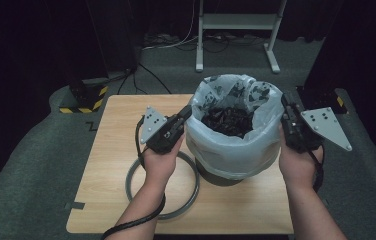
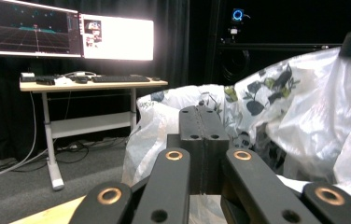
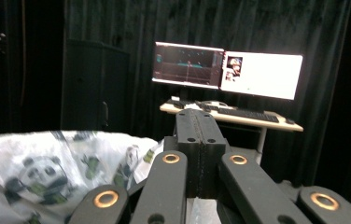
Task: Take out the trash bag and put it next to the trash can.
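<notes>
Your left tongs (image 1: 188, 112) and right tongs (image 1: 284, 101) are both closed, each pinching the rim of the white plastic bag with panda prints (image 1: 231, 145), which lines the dark bin (upright, near the wooden surface's (image 1: 116, 150) far right corner) directly between them; lift straight up.

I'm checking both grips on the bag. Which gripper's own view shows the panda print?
The right gripper: beside its closed jaws the bag shows pandas. Beside the left gripper, the bag shows dark leaf-like shapes.
</notes>
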Tool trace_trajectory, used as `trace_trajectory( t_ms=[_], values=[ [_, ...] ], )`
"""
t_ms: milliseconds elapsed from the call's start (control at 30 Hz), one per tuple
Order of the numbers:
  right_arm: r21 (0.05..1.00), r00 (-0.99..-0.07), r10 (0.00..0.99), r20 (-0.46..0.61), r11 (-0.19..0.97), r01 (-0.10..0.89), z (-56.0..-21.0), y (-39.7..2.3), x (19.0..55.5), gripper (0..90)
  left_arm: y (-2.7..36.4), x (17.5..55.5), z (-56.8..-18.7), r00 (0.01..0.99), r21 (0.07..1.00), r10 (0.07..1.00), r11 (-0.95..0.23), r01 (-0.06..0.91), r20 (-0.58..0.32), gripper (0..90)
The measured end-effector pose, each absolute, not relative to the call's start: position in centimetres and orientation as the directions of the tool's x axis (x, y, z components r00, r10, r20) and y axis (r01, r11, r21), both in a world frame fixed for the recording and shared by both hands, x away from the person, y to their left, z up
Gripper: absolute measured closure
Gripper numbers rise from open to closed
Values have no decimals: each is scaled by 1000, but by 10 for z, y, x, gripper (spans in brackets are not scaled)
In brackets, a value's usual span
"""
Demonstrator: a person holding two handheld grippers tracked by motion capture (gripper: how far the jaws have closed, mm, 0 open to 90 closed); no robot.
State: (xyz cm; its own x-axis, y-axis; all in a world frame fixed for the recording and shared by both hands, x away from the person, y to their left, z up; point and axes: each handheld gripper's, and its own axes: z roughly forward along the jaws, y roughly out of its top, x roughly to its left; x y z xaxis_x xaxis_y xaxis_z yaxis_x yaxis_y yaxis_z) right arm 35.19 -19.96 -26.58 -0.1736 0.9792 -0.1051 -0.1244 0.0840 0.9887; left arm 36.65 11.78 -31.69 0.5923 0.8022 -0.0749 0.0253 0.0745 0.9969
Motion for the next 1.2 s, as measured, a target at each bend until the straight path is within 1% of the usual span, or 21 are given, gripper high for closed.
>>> trace_trajectory(
  t_ms=[300,567,733,867,1033,1200],
  values=[
    [976,-215,967,-137,94,-198,-242,-168,343,900,117,367,-325,608,997,790,63,45,-78,897],
    [966,-251,955,-159,98,-240,-235,-138,338,900,115,365,-326,617,997,783,60,54,-80,897],
    [965,-284,942,-176,109,-237,-240,-120,336,900,113,365,-327,624,997,777,55,59,-79,897],
    [961,-315,925,-213,140,-239,-248,-102,331,900,112,365,-328,631,996,771,54,66,-84,897],
    [955,-339,906,-251,174,-241,-259,-86,325,900,111,365,-329,633,996,769,58,69,-89,897],
    [951,-347,899,-269,192,-241,-265,-78,325,900,112,365,-329,636,996,766,58,72,-90,898]
  ],
)
